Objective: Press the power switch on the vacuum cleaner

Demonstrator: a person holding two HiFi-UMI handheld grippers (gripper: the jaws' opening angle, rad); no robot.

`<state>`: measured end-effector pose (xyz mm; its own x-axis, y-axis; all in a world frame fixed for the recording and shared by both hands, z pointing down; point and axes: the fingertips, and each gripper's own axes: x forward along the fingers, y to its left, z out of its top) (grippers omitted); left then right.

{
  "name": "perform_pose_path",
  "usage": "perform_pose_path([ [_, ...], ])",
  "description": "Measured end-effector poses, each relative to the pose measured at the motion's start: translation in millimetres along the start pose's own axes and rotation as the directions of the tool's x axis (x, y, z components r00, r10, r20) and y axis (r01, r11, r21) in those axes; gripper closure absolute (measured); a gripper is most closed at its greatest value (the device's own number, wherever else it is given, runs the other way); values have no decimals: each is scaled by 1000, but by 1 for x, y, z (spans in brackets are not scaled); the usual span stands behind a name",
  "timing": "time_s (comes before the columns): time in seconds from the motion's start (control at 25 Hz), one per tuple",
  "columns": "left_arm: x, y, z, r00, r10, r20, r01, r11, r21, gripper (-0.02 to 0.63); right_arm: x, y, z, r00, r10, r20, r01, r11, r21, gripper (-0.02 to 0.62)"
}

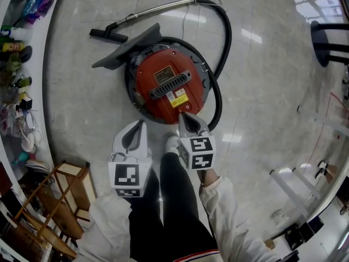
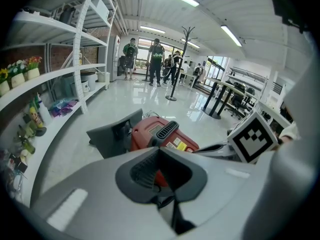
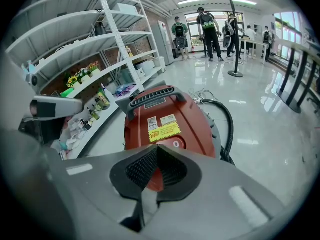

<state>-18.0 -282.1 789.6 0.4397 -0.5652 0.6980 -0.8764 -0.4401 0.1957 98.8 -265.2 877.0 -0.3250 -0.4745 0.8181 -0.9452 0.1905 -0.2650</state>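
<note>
The red vacuum cleaner (image 1: 166,83) sits on the pale floor (image 1: 262,91), dead centre in the head view; its black hose (image 1: 223,37) loops round the right side and runs off to the nozzle (image 1: 108,35) at the far left; a grey flap (image 1: 128,51) juts from its far-left edge. The right tongs (image 1: 185,116) are down at the near rim of the red body, pressed together with nothing pinched; the right gripper view looks over the tips straight onto the red shell; the round white-ringed button (image 3: 176,144), which I take to be the power switch, sits just beyond the tips and slightly right, below the yellow label (image 3: 165,131); whether the tips touch the shell, I can't tell. The left tongs (image 1: 139,127) hang near and left of the machine, also pressed together and empty. So the approach looks done; the press itself, by my reading, is not yet made; what's left is a short push of the closed tips onto that button, nudged a touch right.
</note>
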Motion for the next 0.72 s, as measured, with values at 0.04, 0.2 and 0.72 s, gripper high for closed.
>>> perform_pose_path([
  [0.04,0,0,0,1000,0,-1,0,1000,0,606,0,0,1,1000,2,3,-2,1000,-1,594],
  [0.2,0,0,0,1000,-1,-3,1,1000,-1,606,0,1,0,1000,3,-5,-3,1000,-6,594],
  [0.72,3,-1,0,1000,-3,-6,3,1000,-5,606,0,4,0,1000,12,-8,-12,1000,-10,594],
])
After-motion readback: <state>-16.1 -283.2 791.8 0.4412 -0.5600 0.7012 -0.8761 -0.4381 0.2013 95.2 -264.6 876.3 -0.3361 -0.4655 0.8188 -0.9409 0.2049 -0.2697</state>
